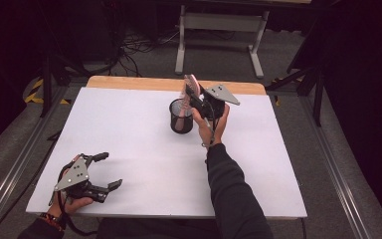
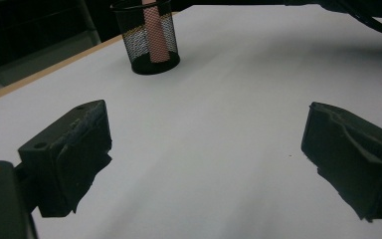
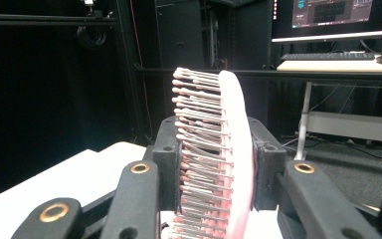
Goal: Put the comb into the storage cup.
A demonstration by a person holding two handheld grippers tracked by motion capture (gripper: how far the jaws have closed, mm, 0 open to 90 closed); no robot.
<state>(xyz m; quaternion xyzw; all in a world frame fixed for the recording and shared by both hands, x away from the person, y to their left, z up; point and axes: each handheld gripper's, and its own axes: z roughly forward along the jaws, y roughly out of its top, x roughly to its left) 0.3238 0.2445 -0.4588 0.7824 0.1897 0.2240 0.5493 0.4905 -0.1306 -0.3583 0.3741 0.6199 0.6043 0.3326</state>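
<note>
Your left gripper point(image 1: 105, 172) rests near the white table's point(image 1: 144, 164) front left corner, jaws wide apart on nothing, with bare surface stretching ahead and to its right. Your right gripper point(image 1: 193, 93) is up over the black mesh cup point(image 1: 181, 116) toward the far wooden edge, clamped on the head of a pink hairbrush point(image 1: 191, 85). The left gripper view shows the brush's handle standing inside the cup; the right gripper view shows its bristles between the jaws.
</note>
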